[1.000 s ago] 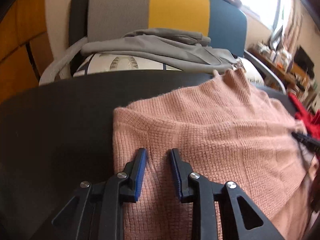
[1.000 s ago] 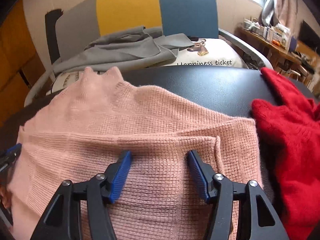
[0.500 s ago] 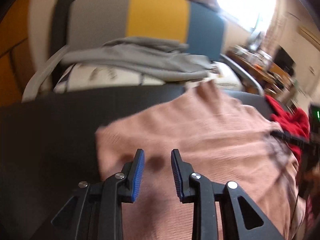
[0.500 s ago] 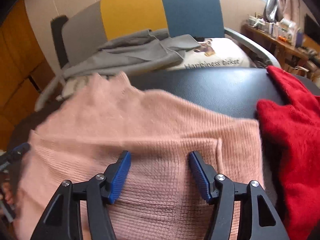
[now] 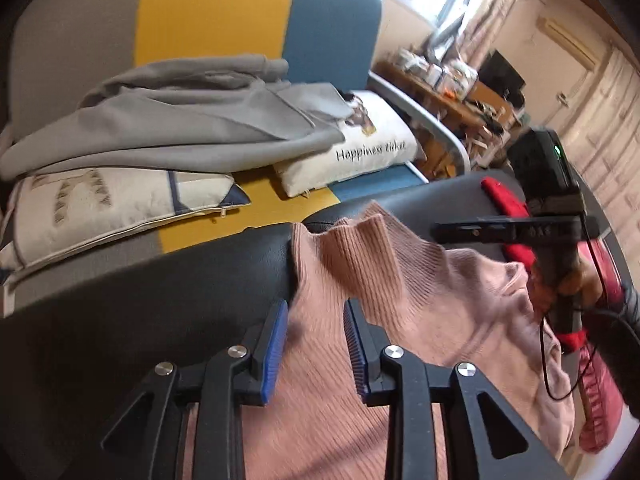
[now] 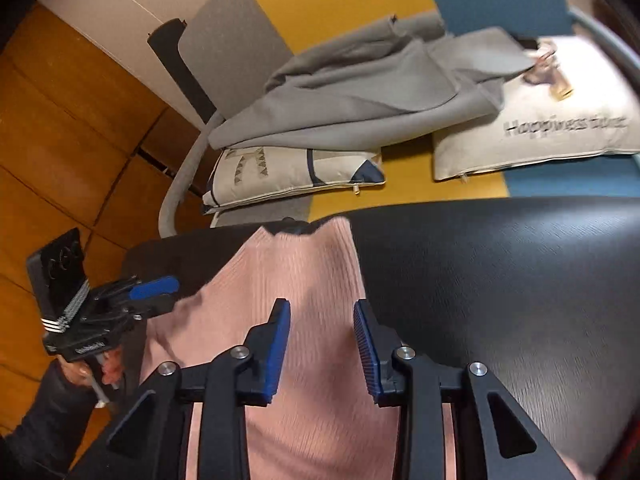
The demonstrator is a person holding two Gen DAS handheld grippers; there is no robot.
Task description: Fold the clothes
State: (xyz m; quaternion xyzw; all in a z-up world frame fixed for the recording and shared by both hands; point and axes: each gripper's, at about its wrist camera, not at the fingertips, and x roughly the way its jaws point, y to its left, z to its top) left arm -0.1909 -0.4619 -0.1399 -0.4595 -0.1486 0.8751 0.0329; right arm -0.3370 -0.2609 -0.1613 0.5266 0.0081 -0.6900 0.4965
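Pink ribbed knit sweater (image 5: 360, 360): collar far; left gripper (image 5: 314, 344) and right gripper (image 6: 322, 344) both parted (empty), above its near part.

Likely a home living room: cushioned sofa (image 5: 216, 20), cluttered sideboard (image 5: 448, 92).

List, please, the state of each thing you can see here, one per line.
Left gripper: open, over the pink sweater, holding nothing.
Right gripper: open, over the same sweater, holding nothing.
Pink sweater: lying on the black table, collar at the far edge.
Red garment: bunched beside the sweater.
Grey garment: crumpled on the cushions.
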